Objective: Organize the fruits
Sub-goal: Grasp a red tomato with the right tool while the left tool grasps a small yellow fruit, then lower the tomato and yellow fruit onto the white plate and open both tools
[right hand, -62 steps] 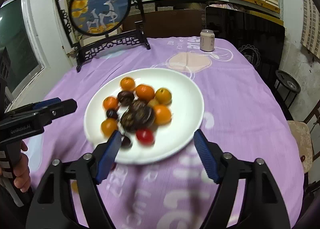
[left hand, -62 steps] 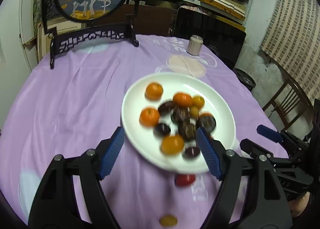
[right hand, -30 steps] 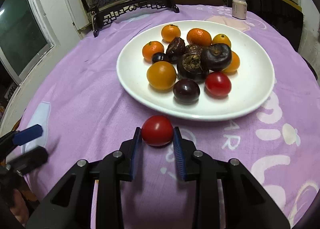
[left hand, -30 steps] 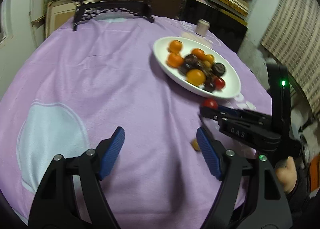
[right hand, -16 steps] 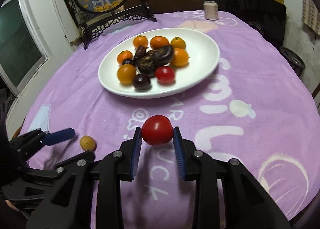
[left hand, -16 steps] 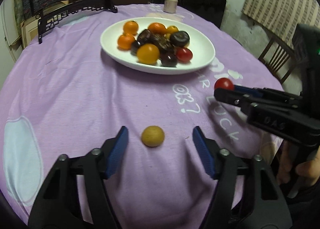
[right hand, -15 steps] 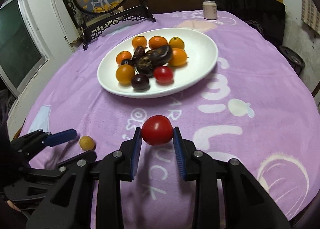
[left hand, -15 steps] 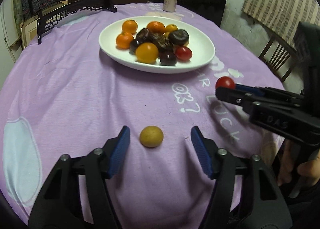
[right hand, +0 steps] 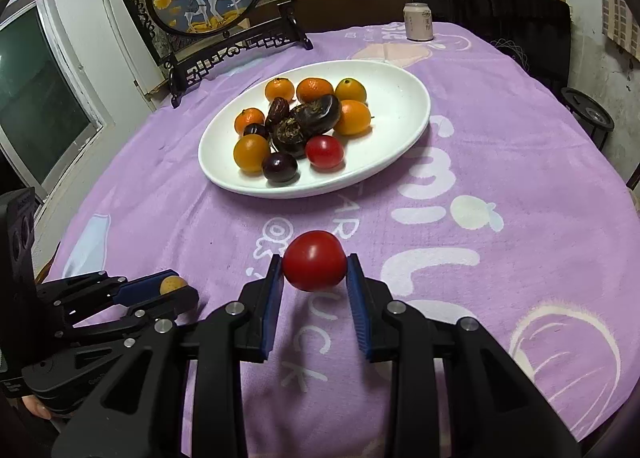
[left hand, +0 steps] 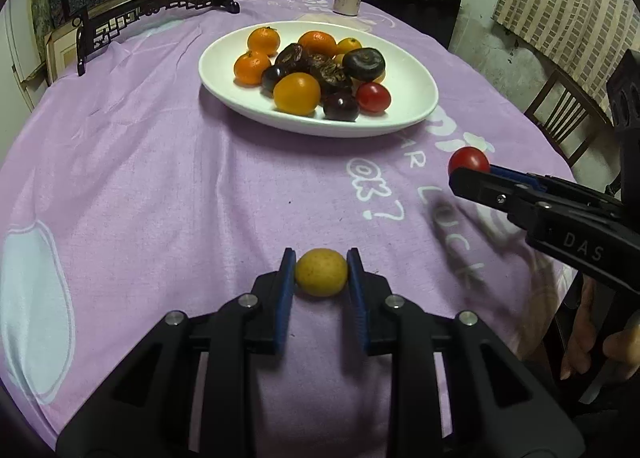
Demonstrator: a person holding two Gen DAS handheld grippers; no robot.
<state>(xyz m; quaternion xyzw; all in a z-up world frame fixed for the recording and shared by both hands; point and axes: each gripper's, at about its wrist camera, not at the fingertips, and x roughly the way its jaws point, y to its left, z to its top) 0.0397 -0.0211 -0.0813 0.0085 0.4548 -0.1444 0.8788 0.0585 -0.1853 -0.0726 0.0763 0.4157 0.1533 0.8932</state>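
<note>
On the near purple tablecloth [left hand: 160, 178], the left gripper [left hand: 321, 274] is clamped on a small yellow fruit [left hand: 321, 272] while the right gripper [right hand: 314, 272] grips a red tomato [right hand: 314, 260] aloft; next, probably carry both to the white plate [right hand: 400, 98].

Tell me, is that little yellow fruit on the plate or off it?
Off it. The yellow fruit sits on the purple cloth, pinched by the left gripper, well short of the white plate.

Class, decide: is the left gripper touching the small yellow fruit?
Touching. The left wrist view shows the left gripper with both blue pads pressed against the yellow fruit, no gap either side.
</note>
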